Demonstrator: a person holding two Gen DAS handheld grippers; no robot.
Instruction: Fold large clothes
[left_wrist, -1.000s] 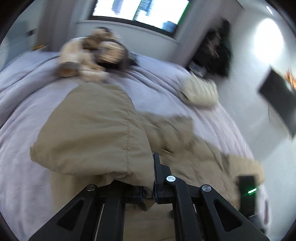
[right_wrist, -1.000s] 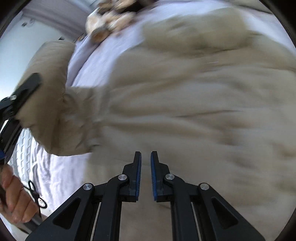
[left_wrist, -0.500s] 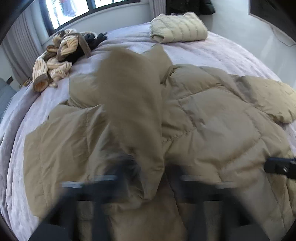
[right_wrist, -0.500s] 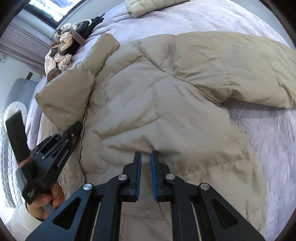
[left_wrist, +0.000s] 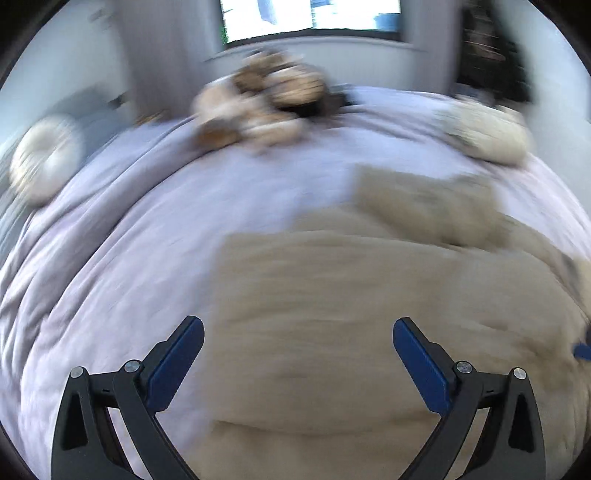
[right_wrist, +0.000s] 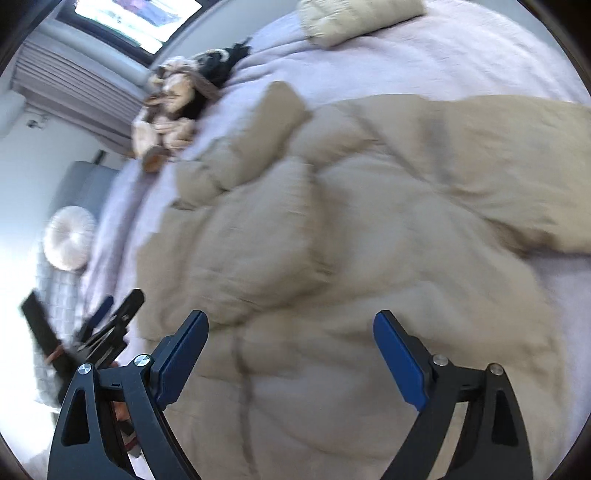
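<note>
Left wrist view alone shows the window (left_wrist: 314, 16) on the far wall and the dark clothes (left_wrist: 491, 48) hanging at far right; everything in it is smeared by motion. Its gripper (left_wrist: 297, 345), the left gripper, has jaws spread wide and opening, nothing between the pads, with the tan coat (left_wrist: 351, 332) lying below and ahead. The coat's left edge runs straight up from between the fingers, and bare lilac bedspread (left_wrist: 129, 240) lies open to the left of it, out to the round cushion (left_wrist: 44, 158).

Right wrist view shows what the other misses: the coat (right_wrist: 369, 240) nearly whole, puffy and quilted, spread over the bed with one sleeve reaching to the right edge and a flap folded across its left half. The left gripper (right_wrist: 107, 325) appears low at left, beside the coat's near left corner. The right gripper (right_wrist: 291, 336) hangs over the coat's near hem, jaws wide apart and opening, pinching nothing.

Both views show the heap of brown and black clothes (right_wrist: 181, 99) at the far left and a folded cream jacket (right_wrist: 354, 14) at the far right. Bedspread (right_wrist: 424, 70) lies bare between those and the coat.
</note>
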